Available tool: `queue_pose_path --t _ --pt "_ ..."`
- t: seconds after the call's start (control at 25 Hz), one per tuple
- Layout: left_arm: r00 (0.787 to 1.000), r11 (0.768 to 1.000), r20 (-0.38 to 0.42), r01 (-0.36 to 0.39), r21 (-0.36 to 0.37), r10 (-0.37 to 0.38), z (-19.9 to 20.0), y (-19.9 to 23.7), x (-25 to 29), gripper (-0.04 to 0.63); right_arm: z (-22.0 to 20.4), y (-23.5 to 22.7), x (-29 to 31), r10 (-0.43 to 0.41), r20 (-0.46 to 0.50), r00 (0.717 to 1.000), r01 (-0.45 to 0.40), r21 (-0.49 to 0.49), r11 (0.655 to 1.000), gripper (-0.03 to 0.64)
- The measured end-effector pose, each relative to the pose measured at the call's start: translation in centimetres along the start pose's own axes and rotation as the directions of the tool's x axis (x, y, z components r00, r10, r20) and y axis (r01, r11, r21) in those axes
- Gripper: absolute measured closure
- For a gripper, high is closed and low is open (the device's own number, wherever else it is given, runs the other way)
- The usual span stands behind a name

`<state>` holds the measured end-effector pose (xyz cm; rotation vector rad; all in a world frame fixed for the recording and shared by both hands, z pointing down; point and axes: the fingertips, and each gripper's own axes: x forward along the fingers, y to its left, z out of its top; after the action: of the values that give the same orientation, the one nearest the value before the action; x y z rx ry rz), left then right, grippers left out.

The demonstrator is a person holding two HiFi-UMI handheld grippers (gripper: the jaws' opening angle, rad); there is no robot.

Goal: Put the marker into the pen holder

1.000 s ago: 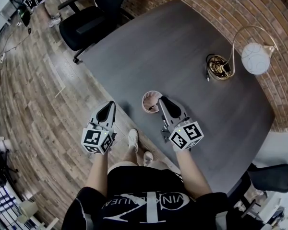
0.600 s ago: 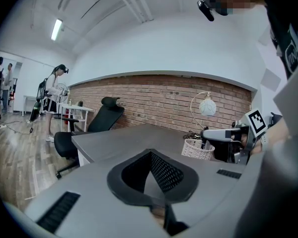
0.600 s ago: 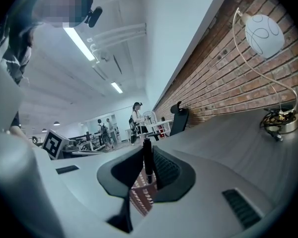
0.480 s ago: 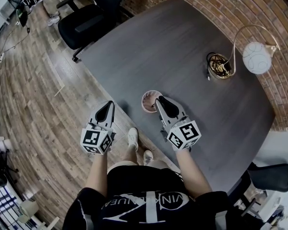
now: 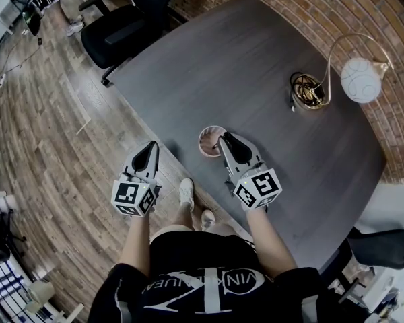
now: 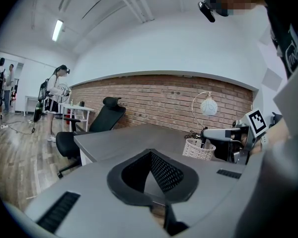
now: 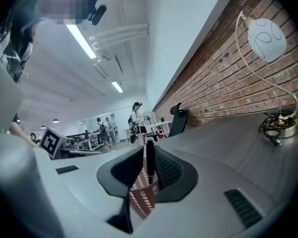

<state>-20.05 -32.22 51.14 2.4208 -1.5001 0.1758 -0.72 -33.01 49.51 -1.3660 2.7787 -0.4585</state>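
Right gripper (image 5: pixel 223 140) reaches out nearly level over the near edge of the table, and its jaws are clamped on the marker, which stands upright between the pads. Left gripper (image 5: pixel 153 147) is held off the table's edge above the wooden floor (image 5: pixel 47 133), well apart from the work. Its jaws are closed together with nothing between them, and it seems parked there because this is a one-handed job.

Largest of the things is the table (image 5: pixel 256 66), a dark grey top against a brick wall (image 5: pixel 363 19), mostly bare. A black office chair (image 5: pixel 121 25) stands at its far corner. At the wall side a lamp (image 5: pixel 359 81) with a white globe arches from its base, with a coiled cable (image 5: pixel 306 93) there, far enough off not to hinder anything.

The pen holder (image 5: pixel 209 143) is a small round mesh cup that stands close to the table's near edge, within easy reach, and the right gripper's tips are directly above its rim.

The marker (image 7: pixel 149 160) is a slim dark stick gripped around its middle, so its lower end hangs free and points down at the holder's mesh, visible under it in the right gripper view. From the left gripper view that end looks level with the rim, though I cannot tell whether it is already inside. Holding it vertical lets it drop straight in once the jaws part, and I judge the task to be at the point of release.
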Motion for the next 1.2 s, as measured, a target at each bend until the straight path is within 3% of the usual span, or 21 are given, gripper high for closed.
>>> queue_pose_path --t 0.2,0.6,1.2 --pt "1.0 1.0 0.001 -0.002 -0.003 0.002 0.0 0.1 -0.1 0.581 0.2 -0.1 0.0 -0.008 0.008 1.0 0.008 0.001 1.0 0.555" --pt "1.0 1.0 -0.001 -0.007 -0.01 0.007 -0.2 0.0 -0.3 0.581 -0.2 -0.7 -0.1 -0.015 0.002 1.0 0.015 0.057 0.998 0.476" --pt "1.0 1.0 0.002 -0.015 -0.011 0.015 -0.4 -0.1 -1.3 0.581 -0.6 -1.1 -0.9 -0.04 0.0 0.999 0.04 0.12 0.992 0.456"
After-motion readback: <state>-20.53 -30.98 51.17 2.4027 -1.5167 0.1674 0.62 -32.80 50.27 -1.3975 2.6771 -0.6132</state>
